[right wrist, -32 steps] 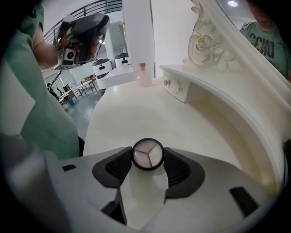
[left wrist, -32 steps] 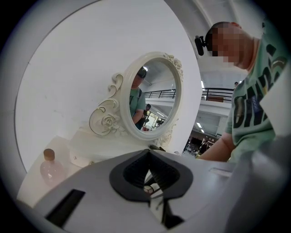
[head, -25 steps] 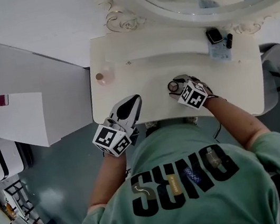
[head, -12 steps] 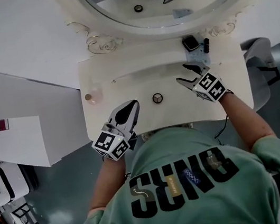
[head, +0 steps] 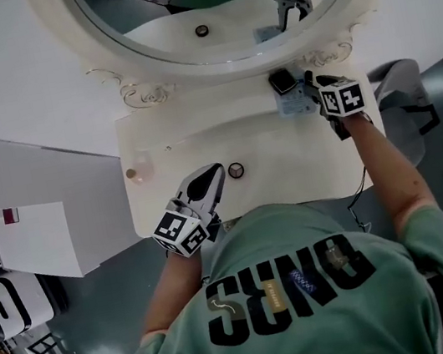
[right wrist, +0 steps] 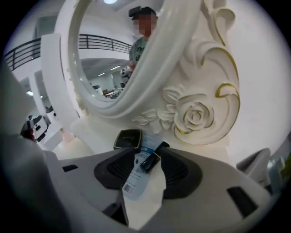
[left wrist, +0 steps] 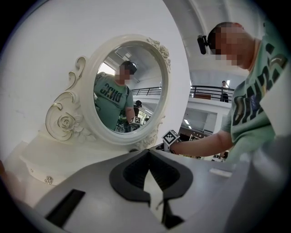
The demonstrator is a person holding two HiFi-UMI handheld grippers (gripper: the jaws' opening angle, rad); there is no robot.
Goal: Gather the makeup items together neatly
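**Vanity surface: items, jaw state, hazards**

Right gripper (right wrist: 148, 158): the jaws stand partly apart and have just been closing. In the gap we see a black tube (right wrist: 159, 148) lying across a flat barcoded packet (right wrist: 136, 175), and neither pad is pressing yet. A black compact (right wrist: 127, 139) lies just beyond the jaw tips, against the packet's far corner.

Left gripper (left wrist: 148, 153): the jaws are closed and empty. A small round pot (head: 236, 170) sits just beside their tips, well apart from the cluster at the right jaws. A pinkish item (head: 134, 170), too small for us to name, lies further off to the left of the left jaws.

Containers: we see no tray, box or bag, and everything lies bare on the surface (head: 289, 173). We cannot tell whether the packet holds anything.

Hazards, as we judge them:
- The right jaws could pinch the packet along with the tube, and the dragged packet would shift the compact.
- A slanted tube may roll or squirt out towards the mirror (head: 218, 11) base.
- The closed left jaws could nudge the pot off the front edge.
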